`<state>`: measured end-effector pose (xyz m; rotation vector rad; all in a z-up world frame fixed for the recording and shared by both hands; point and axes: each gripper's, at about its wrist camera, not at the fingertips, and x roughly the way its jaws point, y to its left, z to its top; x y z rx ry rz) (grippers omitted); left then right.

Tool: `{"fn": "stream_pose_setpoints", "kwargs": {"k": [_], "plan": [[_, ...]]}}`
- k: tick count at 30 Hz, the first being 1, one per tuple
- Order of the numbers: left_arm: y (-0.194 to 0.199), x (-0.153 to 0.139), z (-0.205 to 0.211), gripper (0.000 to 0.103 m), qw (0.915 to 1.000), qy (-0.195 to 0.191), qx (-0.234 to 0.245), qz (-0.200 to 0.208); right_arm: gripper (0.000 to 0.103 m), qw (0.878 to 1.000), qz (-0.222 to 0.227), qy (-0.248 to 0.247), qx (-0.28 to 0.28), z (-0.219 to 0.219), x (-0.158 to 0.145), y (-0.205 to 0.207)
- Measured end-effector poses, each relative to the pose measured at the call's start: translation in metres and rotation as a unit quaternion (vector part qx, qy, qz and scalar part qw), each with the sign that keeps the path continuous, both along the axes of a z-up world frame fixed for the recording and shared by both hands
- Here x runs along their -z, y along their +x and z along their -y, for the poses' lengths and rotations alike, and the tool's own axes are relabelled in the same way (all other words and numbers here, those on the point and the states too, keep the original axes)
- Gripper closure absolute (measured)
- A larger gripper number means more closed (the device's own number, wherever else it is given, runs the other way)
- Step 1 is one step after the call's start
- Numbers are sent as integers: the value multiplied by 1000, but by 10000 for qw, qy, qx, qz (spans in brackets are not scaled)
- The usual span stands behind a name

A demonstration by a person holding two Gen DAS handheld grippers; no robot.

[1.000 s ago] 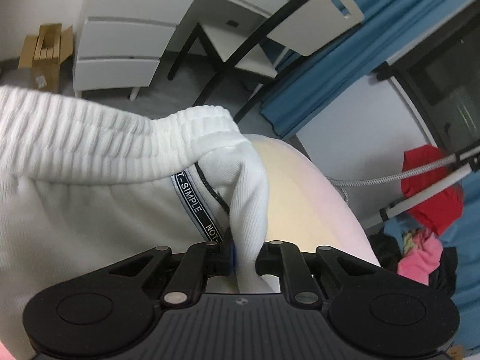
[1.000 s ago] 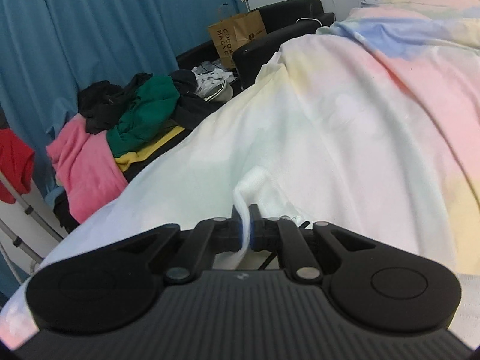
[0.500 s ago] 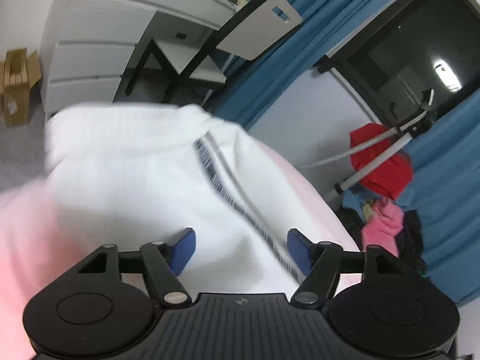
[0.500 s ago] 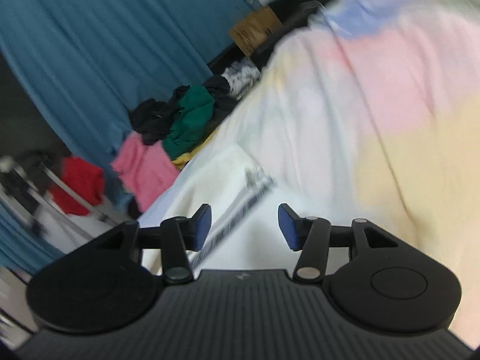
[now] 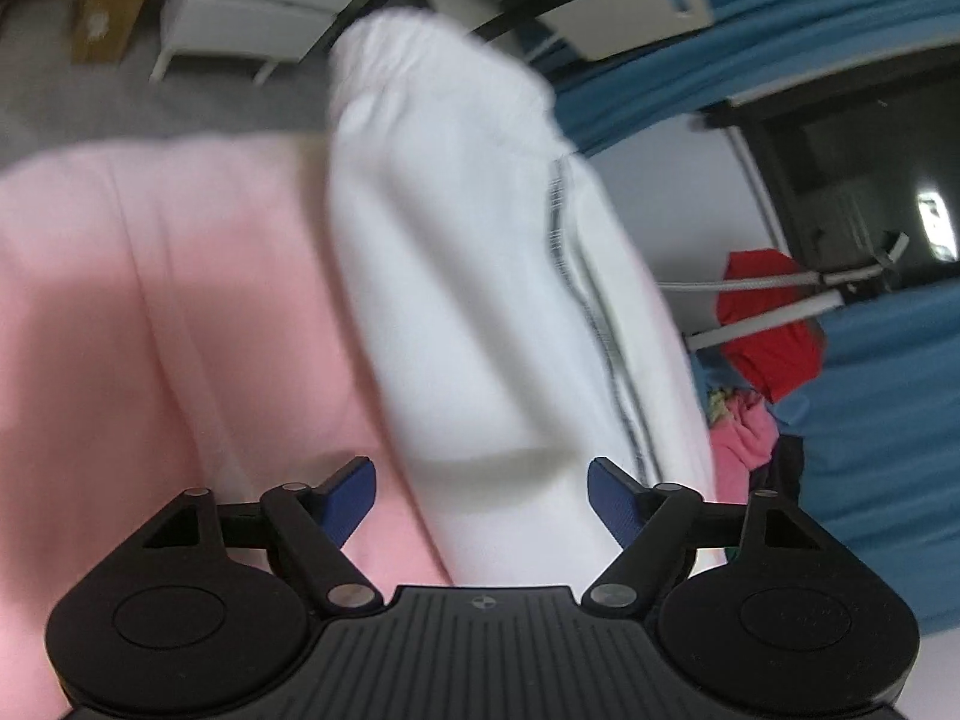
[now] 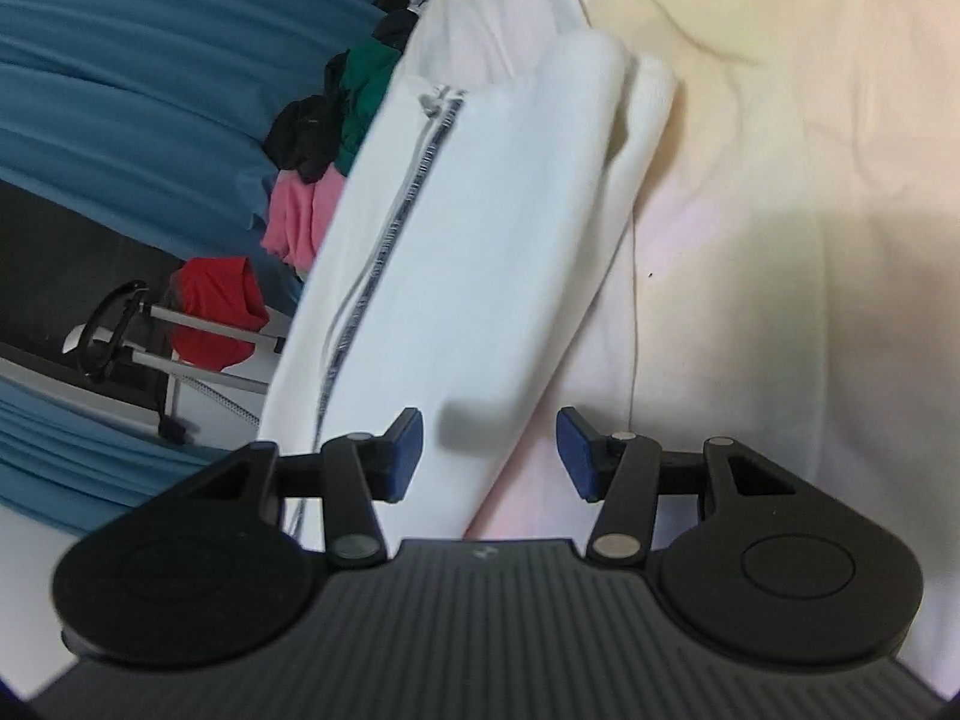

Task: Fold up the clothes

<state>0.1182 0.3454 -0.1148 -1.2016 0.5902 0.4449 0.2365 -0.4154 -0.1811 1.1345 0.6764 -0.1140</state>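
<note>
White sweatpants [image 5: 474, 276] with a dark lettered side stripe lie folded lengthwise on the pastel bedspread [image 5: 150, 300]. Their elastic waistband is at the far end in the left wrist view. In the right wrist view the same pants [image 6: 468, 252] stretch away, with a cuff at the far end. My left gripper [image 5: 483, 495] is open and empty just above the near part of the pants. My right gripper [image 6: 489, 456] is open and empty over the pants' near end.
A pile of pink, green and black clothes [image 6: 324, 138] lies beside the bed. A red garment [image 5: 768, 324] hangs on a metal stand. A white drawer unit [image 5: 252, 18], a chair [image 5: 606, 6] and a cardboard box [image 5: 108, 6] stand on the floor beyond the bed. Blue curtains [image 6: 120, 60] hang behind.
One second ago both grippers were shut on the white pants. Both opened and let go. The pants now lie flat on the bed and both grippers have drawn back and turned.
</note>
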Motion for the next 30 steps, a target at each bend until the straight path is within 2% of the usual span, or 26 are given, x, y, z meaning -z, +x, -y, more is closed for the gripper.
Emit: {"fn": "stream_pose_setpoints", "kwargs": {"k": [1,5,7,11,13,18,22,25,30], "plan": [[3,6,-2,35,10000,52,2,-15,52,10000,2,-9,24,0,6,5],[9,18,-9,37,9993,80,-307,178,53,9981,394,20,483,7,15,19],[10,20,-12,49,9980,77,-549,291,57,9967,498,-85,631,11,17,28],[15,26,-16,68,9948,10,-913,447,80,9942,675,-576,613,19,19,41],[16,25,-14,86,9944,107,-933,485,85,9928,793,-685,583,20,22,42],[13,5,-5,92,9925,460,-999,541,89,9902,923,-840,622,19,9,37],[2,-18,3,93,9918,782,-858,530,91,9893,1071,-714,685,26,-2,14],[-14,-30,3,98,9928,710,-796,537,91,9902,1058,-587,697,32,-10,-4],[-46,-47,3,98,9948,628,-613,525,92,9922,865,-449,777,37,-18,-37]]}}
